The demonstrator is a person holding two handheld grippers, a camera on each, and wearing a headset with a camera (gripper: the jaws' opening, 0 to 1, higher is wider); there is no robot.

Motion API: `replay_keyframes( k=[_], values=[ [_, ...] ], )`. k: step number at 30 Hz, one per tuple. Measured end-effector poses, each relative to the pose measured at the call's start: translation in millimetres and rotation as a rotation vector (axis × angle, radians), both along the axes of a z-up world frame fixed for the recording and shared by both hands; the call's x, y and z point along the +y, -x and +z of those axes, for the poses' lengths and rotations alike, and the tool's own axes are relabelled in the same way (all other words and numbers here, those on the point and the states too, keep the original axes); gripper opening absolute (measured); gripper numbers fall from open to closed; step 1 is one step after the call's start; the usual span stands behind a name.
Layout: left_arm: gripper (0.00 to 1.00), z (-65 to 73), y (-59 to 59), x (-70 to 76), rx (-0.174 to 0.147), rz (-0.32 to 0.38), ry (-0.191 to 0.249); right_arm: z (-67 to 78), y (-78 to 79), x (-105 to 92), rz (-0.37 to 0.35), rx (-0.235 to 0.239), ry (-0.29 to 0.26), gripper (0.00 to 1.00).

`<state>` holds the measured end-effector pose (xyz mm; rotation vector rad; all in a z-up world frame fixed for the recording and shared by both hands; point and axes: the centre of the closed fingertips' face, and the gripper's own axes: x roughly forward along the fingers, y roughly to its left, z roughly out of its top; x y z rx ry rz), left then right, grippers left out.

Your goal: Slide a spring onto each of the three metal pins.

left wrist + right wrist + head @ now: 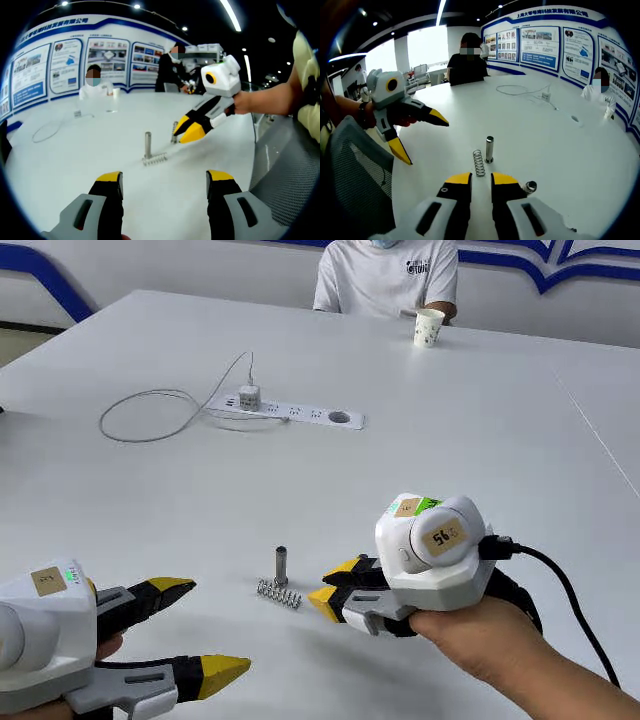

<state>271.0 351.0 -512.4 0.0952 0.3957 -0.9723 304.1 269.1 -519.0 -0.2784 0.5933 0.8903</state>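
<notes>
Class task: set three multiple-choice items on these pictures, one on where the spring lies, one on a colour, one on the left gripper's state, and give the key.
1. Where is the spring?
A. slid onto the pin
B. lying on the table beside the upright pin
C. hanging off the table edge

2. What colour are the jaw tips?
A. red
B. yellow
C. green

3. The left gripper is:
A. shut on the spring
B. shut on the pin
C. open, holding nothing

Key:
1. B, it lies flat by the pin's foot.
2. B, every tip is yellow.
3. C, the jaws stand wide apart with nothing between.
</notes>
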Motion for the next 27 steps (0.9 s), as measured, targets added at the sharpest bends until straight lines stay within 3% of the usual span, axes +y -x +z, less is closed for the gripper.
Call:
replay_keyframes(
  k=[27],
  values=[
    [0.69,-6.4,-0.8,1.4,0.022,0.002,-0.005,-23.0,-8.0,14.1,0.040,0.031,0.026,0.16]
  ],
)
